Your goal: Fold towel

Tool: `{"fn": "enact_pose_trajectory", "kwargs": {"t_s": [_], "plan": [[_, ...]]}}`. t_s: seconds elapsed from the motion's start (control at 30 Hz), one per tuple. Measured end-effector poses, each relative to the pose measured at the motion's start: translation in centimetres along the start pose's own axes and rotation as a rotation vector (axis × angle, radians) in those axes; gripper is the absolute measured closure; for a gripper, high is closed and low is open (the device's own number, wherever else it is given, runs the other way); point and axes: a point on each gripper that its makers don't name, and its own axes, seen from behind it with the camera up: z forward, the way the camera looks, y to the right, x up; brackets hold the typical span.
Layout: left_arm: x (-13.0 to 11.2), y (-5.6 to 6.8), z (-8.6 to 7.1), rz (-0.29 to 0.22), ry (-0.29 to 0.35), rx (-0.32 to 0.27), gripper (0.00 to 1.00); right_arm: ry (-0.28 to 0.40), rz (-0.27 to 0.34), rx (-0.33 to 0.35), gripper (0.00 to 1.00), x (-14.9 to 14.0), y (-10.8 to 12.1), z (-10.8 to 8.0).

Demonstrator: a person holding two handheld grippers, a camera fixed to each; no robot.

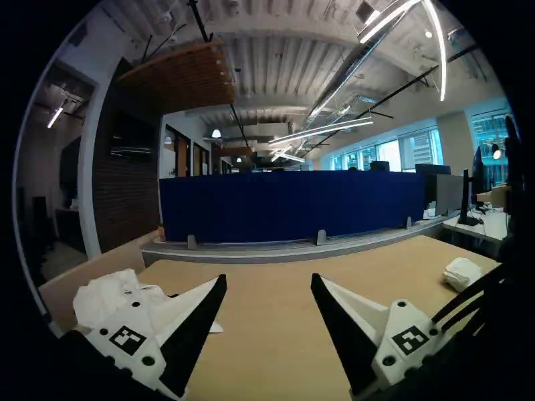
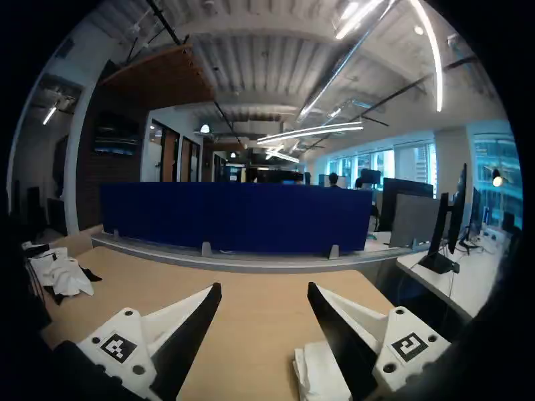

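**Both grippers spread wide over the worktop, holding nothing**

Nearest in the left gripper view, the left gripper (image 1: 267,277) hovers low over the worktop (image 1: 281,294). Its two white fingers with black inner faces stand well apart, with only bare wood between them. In the right gripper view the right gripper (image 2: 263,286) is held the same way, fingers wide and level, pointing forward across the pale wood.

A long blue partition (image 1: 294,204) runs along the far edge of the worktop on a grey rail. To the right of it, dark monitors (image 2: 414,217) stand on a white desk (image 2: 468,284).

A crumpled towel (image 1: 110,294), white and bunched in loose folds, lies at the near left of the worktop in the left gripper view. It sits just behind that gripper's left finger, which partly hides it. A smaller white bundle (image 1: 461,273) lies near the worktop's right edge, well apart from the fingers.

In the right gripper view a folded white towel (image 2: 314,371) lies flat in layers at the bottom, just beside and partly under the right finger. Whether the finger touches it cannot be told. A rumpled white heap (image 2: 63,274) lies at the far left edge, with a dark item (image 2: 87,274) beside it.
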Motion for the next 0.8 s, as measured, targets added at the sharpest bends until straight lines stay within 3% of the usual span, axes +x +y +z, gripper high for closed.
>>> {"fn": "enact_pose_trajectory", "kwargs": {"t_s": [0.3, 0.8], "plan": [[-2.9, -1.7, 0.6, 0.001, 0.044, 0.032, 0.06, 0.023, 0.016, -0.022, 0.0, 1.0, -0.1, 1.0], [-7.7, -3.0, 2.3, -0.026, 0.086, 0.047, 0.07, 0.06, 0.008, -0.043, 0.0, 0.6, -0.8, 2.1]]}}
